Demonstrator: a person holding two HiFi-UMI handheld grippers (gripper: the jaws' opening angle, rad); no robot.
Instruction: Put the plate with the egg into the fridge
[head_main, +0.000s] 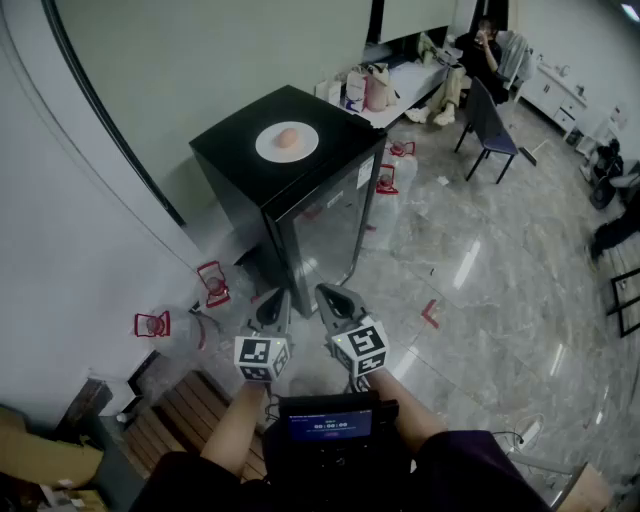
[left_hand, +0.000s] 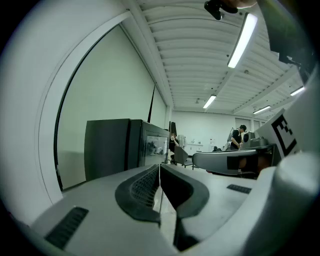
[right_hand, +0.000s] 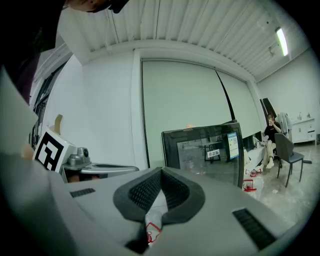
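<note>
The left gripper (head_main: 272, 300) and the right gripper (head_main: 330, 296) are both hovering with jaws pressed together on nothing, well short of the fridge (head_main: 320, 215), whose door is sitting shut. The plate (head_main: 266, 146) is lying on the fridge top with the egg (head_main: 288, 138) resting loose on it, so I'm thinking a tilted one-gripper lift, while the other is pulling the door, could roll the egg off. I'm counting two grippers, one fridge, one plate, one egg.
</note>
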